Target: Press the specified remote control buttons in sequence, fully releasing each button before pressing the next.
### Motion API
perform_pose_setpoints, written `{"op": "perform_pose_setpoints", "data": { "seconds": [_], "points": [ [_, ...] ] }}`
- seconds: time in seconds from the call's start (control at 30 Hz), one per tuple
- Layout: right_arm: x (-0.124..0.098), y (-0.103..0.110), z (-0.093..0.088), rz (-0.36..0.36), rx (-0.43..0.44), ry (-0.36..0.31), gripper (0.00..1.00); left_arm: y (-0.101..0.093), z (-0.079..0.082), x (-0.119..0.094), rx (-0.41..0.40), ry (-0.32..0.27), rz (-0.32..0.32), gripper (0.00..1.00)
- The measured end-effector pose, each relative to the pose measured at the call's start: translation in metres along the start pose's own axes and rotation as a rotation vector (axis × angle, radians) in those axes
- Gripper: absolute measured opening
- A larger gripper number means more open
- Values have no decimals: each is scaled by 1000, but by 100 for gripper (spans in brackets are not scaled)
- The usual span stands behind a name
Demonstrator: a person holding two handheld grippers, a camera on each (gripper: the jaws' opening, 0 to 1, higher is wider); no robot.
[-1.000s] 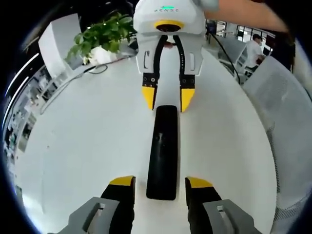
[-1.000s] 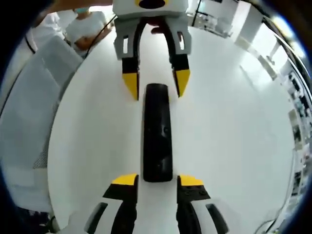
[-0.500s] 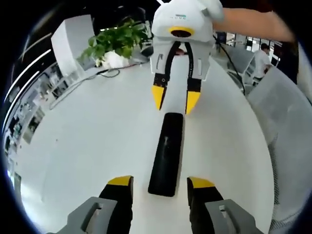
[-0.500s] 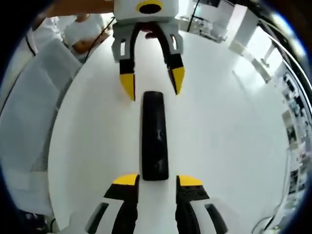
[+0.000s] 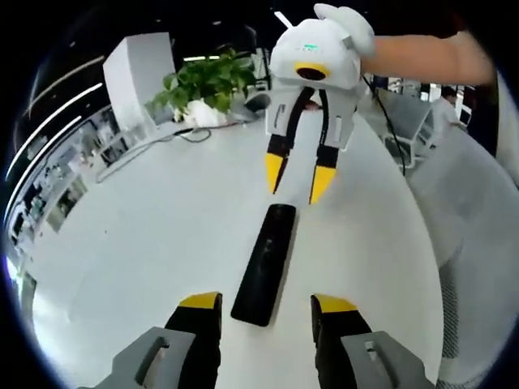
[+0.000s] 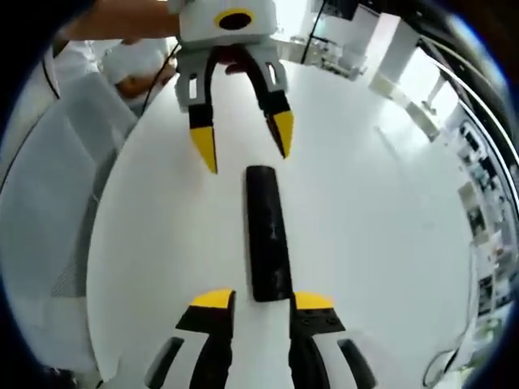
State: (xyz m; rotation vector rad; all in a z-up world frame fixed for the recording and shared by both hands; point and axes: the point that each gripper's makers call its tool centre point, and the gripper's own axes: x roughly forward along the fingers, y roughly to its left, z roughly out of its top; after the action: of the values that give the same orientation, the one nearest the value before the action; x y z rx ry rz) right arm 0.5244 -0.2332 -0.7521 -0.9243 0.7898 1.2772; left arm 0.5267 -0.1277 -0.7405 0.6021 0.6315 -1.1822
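Two grippers face each other over the white desk (image 5: 122, 243), and I've got the black remote control (image 5: 264, 264) lying flat between them. In the left gripper view, my left gripper (image 5: 266, 304) has its yellow-tipped jaws apart, one on each side of the remote's near end, not touching it. Remote runs away from that gripper, slightly angled, toward the right gripper (image 5: 298, 180), which hangs tips-down just past the remote's far end, jaws spread, nothing held. A hand and forearm (image 5: 422, 57) hold that gripper from above. Potted green plant (image 5: 203, 81) sits far beyond my left gripper, off to its left, a cable beside it.

In the right gripper view, my right gripper (image 6: 263, 301) is also spread, the remote's near end between its tips, no clear contact. Left gripper (image 6: 243, 144) is opposite, jaws apart, just beyond the remote's far end. Button detail on the remote is too dark to tell.
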Motion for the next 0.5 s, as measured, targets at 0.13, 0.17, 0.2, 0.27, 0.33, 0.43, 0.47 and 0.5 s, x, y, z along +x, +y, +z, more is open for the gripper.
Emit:
{"op": "perform_pose_setpoints", "data": {
  "seconds": [0.13,0.17,0.2,0.27,0.33,0.43,0.47,0.5],
  "points": [
    [-5,4,4,-29,20,-38,21,-3,5,-8,-25,-44,32,45],
    [-6,7,6,-32,30,-49,21,-5,4,-10,-28,-46,38,45],
    [-7,9,6,-35,34,-53,22,-5,4,-12,-28,-50,44,45],
    [-9,11,6,-49,42,-65,22,-8,5,-15,-34,-59,51,45],
    [-11,14,7,-63,60,-85,22,-13,6,-18,-43,-73,59,45],
    [-16,17,10,-88,77,-114,23,-17,11,-22,-54,-104,74,46],
    [-18,20,12,-95,93,-137,23,-19,16,-24,-73,-135,86,46],
    [-19,22,14,-99,101,-150,23,-20,18,-25,-81,-150,91,46]
  ]
}}
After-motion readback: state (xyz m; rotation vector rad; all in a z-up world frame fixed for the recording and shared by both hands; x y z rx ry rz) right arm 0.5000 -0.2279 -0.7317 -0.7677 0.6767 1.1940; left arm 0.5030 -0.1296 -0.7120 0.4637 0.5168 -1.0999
